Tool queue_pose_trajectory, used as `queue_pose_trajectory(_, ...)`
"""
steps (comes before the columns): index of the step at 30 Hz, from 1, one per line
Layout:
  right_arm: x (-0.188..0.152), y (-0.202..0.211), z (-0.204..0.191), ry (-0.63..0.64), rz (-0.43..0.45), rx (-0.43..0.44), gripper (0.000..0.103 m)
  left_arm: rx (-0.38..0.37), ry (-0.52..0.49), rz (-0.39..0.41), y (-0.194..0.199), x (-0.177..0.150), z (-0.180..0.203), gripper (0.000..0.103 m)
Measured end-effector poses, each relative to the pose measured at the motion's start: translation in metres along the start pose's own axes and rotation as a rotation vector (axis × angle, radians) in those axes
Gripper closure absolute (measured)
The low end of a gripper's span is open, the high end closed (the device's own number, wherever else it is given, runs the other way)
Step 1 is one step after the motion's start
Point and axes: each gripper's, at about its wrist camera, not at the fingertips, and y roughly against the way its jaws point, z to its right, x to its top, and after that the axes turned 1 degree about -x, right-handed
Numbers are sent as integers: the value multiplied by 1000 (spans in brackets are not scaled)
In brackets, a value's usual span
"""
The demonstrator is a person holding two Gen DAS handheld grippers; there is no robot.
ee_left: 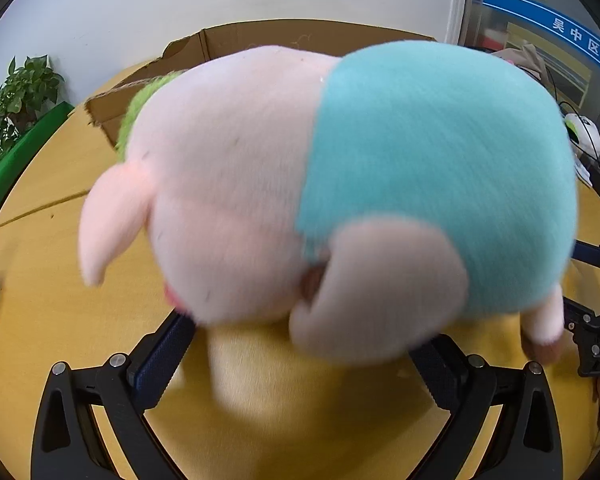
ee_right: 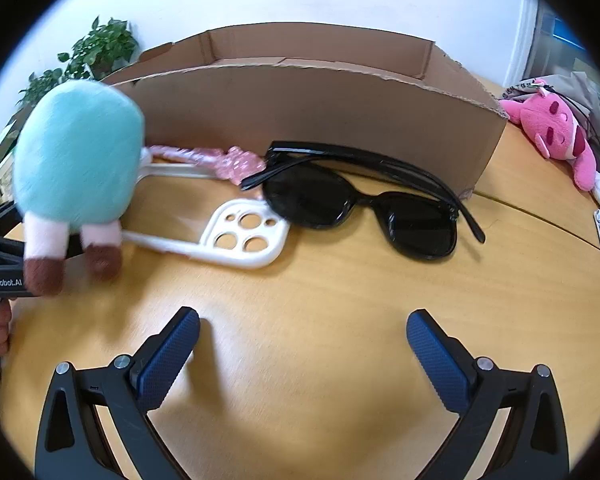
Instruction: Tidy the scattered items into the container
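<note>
Left gripper (ee_left: 300, 340) clamped on a blurred plush pig (ee_left: 332, 192), lifted above the bench (ee_left: 40, 288), filling frame centre; contact points apparently hidden under fur. Right gripper (ee_right: 303, 330) low centre, jaws apart, holding nothing. Cardboard box (ee_right: 320, 116) upper centre; sunglasses (ee_right: 364, 204) and phone case (ee_right: 240, 236) just before it.

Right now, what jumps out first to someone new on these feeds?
The pink-and-teal plush pig fills the left wrist view, held between the left gripper fingers near the cardboard box. On the table, black sunglasses and a white phone case lie before the box.
</note>
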Motion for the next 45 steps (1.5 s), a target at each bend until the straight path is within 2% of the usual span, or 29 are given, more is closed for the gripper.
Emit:
queue_pose_trajectory(2,-5,4,-1,-13,4,-3,0,7,-15,14,12,-7,3,0)
queue_pose_trajectory(4,-7,10,1,-44,15,-5,0,5,-22,63,31,-12,5,0)
queue_pose_trajectory(8,-5,27,0,-87,47,52,0,-51,12,142,63,-12,4,0)
queue_pose_trajectory(10,-1,36,-4,-73,71,73,0,-81,35,174,73,-3,4,0)
queue_pose_trajectory(13,4,47,-16,-28,118,50,0,-86,52,203,73,9,3,0)
queue_pose_trajectory(16,8,52,-14,-41,144,35,0,-91,62,204,70,20,8,0)
queue_pose_trajectory(17,8,53,-14,-49,146,36,0,-96,65,203,79,12,3,0)
queue_pose_trajectory(26,12,46,-10,-48,134,17,0,-115,83,204,68,22,11,0)
queue_pose_trajectory(45,18,38,-19,-21,115,66,0,-205,120,223,65,21,-2,0)
